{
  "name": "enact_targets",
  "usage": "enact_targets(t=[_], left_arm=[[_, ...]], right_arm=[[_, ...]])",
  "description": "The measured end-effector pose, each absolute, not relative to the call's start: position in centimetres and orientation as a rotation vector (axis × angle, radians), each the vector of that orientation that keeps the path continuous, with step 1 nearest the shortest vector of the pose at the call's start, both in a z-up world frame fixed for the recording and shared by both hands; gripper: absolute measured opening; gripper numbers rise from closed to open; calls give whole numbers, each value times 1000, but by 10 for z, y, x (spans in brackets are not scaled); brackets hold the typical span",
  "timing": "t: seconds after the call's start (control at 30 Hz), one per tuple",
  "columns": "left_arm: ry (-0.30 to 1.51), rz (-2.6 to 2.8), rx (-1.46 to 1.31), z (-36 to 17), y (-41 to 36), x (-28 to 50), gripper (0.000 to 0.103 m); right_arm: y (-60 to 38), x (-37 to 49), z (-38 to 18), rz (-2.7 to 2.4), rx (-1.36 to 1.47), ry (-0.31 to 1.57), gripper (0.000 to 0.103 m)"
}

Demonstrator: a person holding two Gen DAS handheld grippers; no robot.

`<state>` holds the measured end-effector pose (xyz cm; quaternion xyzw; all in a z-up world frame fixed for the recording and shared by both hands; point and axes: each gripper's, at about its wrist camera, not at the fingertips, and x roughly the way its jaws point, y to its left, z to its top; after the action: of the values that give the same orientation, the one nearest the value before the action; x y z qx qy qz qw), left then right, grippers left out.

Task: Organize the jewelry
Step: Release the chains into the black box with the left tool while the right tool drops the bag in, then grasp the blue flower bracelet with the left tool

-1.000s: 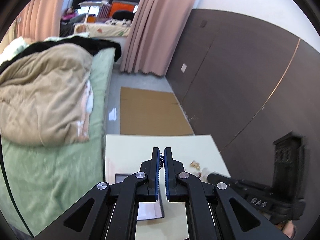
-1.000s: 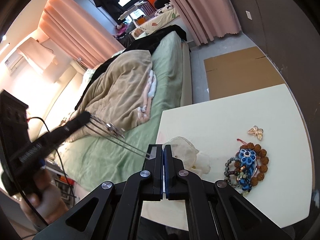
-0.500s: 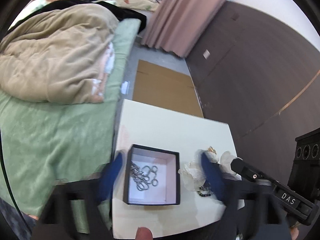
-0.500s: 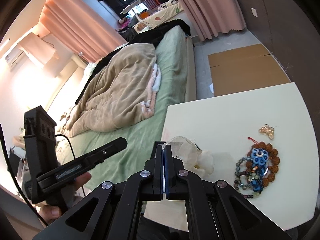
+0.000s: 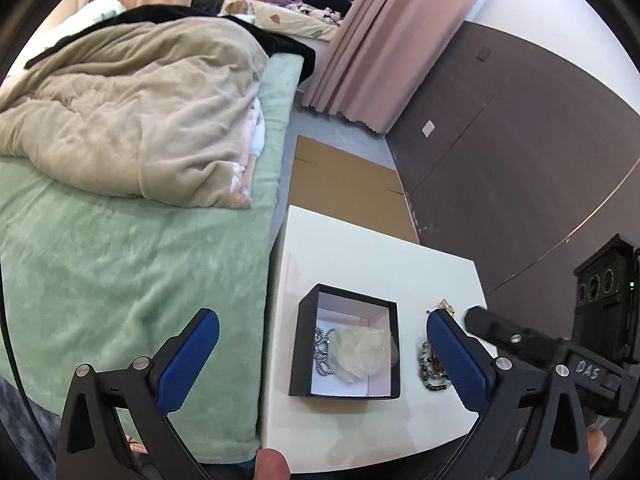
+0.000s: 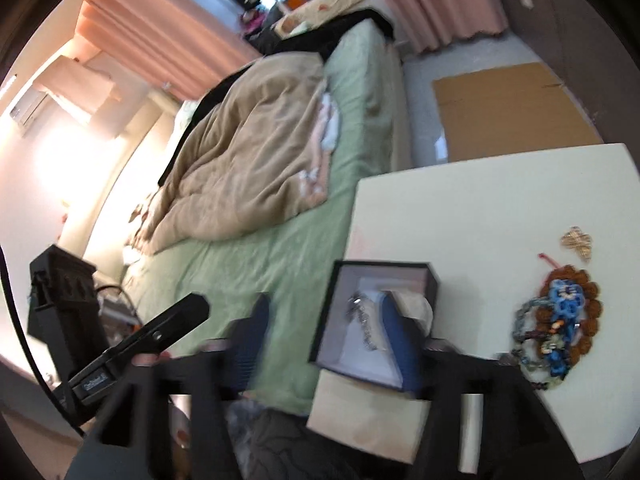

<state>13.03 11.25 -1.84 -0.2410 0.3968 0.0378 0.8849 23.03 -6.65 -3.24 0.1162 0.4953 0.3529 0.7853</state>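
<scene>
Two grippers, jaws of both just opened and nothing clamped: left gripper (image 5: 320,342) spread wide, black box (image 5: 347,350) between its fingers, holding silver chain (image 5: 322,346) and pale pouch (image 5: 364,350). Right gripper (image 6: 324,316) parted over the same box; bead bracelets (image 6: 560,322) to its right, butterfly brooch (image 6: 577,242) beyond them on cream table (image 6: 480,208).

Open black box (image 5: 298,346) holds chain (image 5: 320,350), pouch (image 5: 362,354).

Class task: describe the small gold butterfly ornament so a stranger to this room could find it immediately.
Start at the cream table beside the green bed. Right of the open black box lies a heap of beaded bracelets; just beyond it sits the gold butterfly ornament, alone, flat and metallic, not beaded.
</scene>
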Motion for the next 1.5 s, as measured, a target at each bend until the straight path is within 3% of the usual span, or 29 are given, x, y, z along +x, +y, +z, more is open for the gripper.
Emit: enact_targets(t=[0.03,1.23,1.5], left_arm=[[818,70,-499,-18,111,130,103],[965,-229,-185,-24,-72,209,101],[1066,-232,-136,-50,-103,239,87]], right_arm=[[-72,229,-31,748,251,1056,70],[-293,230,-61,325,418,1009,70],[-316,233,-76,324,450,1022,70]])
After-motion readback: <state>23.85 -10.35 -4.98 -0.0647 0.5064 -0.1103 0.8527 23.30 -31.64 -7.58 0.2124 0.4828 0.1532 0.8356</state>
